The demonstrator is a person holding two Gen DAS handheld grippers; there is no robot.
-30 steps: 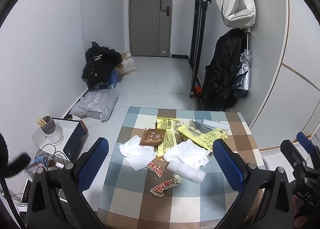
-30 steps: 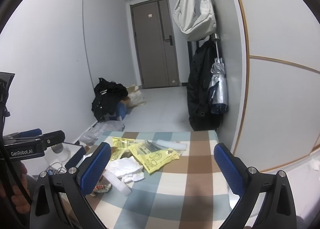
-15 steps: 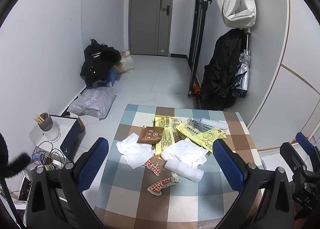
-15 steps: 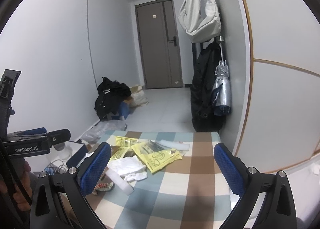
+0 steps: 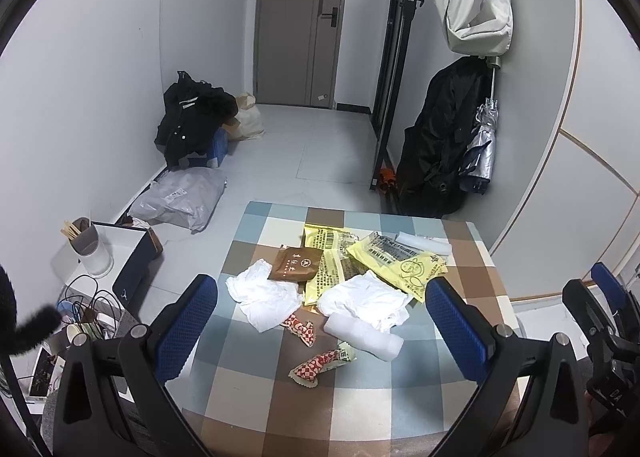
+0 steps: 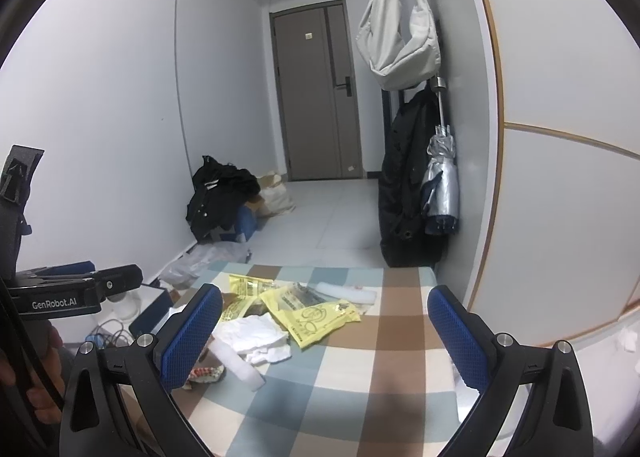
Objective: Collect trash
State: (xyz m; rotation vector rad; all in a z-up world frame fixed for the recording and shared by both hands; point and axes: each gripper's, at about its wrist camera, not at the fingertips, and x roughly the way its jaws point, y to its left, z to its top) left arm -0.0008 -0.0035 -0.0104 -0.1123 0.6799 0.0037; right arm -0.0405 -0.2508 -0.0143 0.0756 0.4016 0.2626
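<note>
At the near edge of both views the blue pads frame the scene: left gripper [image 5: 322, 321] has its jaws spread wide w/ nothing between them, held high above the checked table [image 5: 276, 385] and tilted down at it; right gripper [image 6: 325, 327] is likewise spread and empty, lower and angled more level across the table's bare right half. Judging by that, this is the very start of collecting: approach stage, nothing picked yet. Nearest trash is the red-checked wrapper [image 5: 320, 364], w/ a second red-checked scrap [image 5: 298, 327] just beyond it and a white foam roll [image 5: 362, 339] beside. Next come two crumpled white tissues [image 5: 262, 295], [image 5: 366, 299], then a brown packet [image 5: 296, 264] lying partly on a yellow bag [image 5: 326, 257], and a second yellow bag [image 5: 400, 263] w/ a white foam strip [image 5: 424, 243] at the far edge. All sit in one loose cluster mid-table, left of centre in the right wrist view. Next move prob calls for lowering the left gripper onto the nearest wrapper, jaws straddling it, then closing; thin flat stuff may need a scrape off the cloth. No bin or trash bag is clearly visible, so the drop spot can't be told. Beyond the table: floor, a grey parcel bag [image 5: 180, 199], dark clothes pile [image 5: 192, 113], door [image 5: 300, 21].
</note>
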